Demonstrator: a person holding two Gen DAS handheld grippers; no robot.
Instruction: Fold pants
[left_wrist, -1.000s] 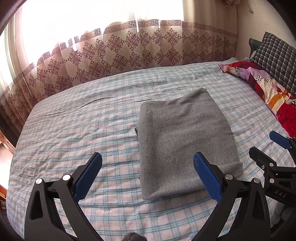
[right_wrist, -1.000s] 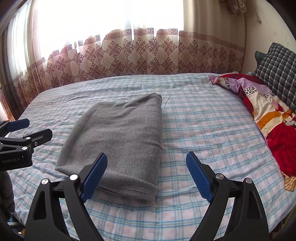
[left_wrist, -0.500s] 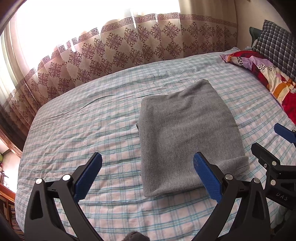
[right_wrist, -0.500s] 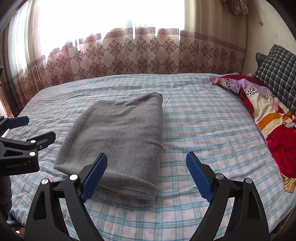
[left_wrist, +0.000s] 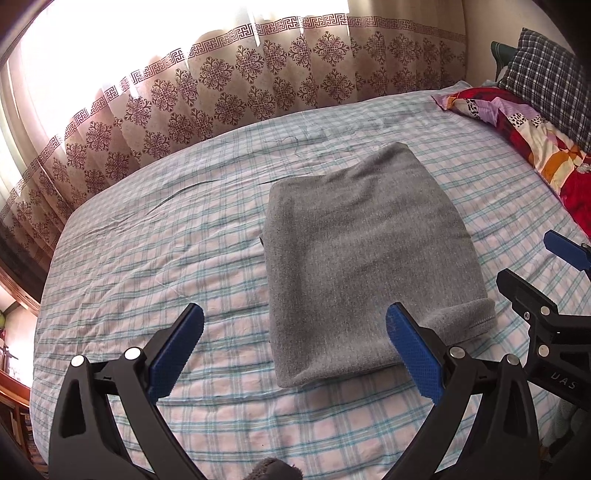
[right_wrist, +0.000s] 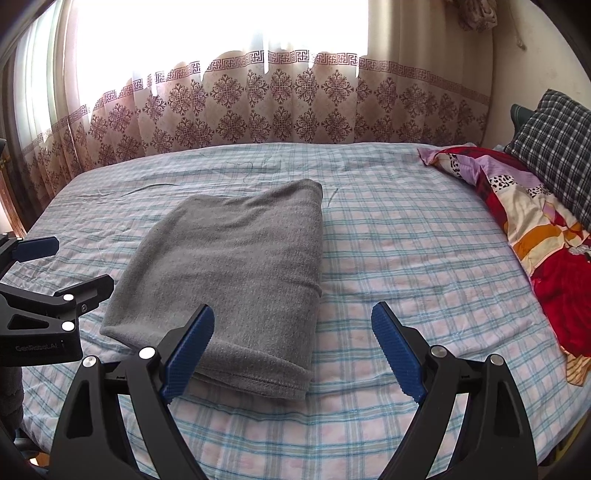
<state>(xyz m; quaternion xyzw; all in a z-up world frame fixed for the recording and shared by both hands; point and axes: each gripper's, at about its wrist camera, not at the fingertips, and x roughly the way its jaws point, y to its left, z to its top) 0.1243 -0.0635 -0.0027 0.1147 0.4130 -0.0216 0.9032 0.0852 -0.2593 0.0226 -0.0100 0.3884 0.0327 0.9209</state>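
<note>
Wide bed (left_wrist: 155, 258) under a thin, lightly creased checked sheet of pale blue and pink, bounded at the far edge by a patterned curtain (left_wrist: 229, 92) with dark floral medallions and a key-fret band, backlit by the window. On the right by the head end, a glossy patchwork quilt (right_wrist: 535, 236) in red, orange and lilac, bunched against a dark plaid pillow (right_wrist: 557, 144). Near the middle of the sheet, grey pants (left_wrist: 365, 258), soft fleecy knit, folded flat into a thick rounded rectangle, stitched hem showing at the near corner. Left gripper (left_wrist: 295, 354) held above the near edge of the pants, blue ribbed pads spread wide, jaws released, gripping nothing. Right gripper (right_wrist: 293, 350) likewise over the near right corner, jaws released and empty.
</note>
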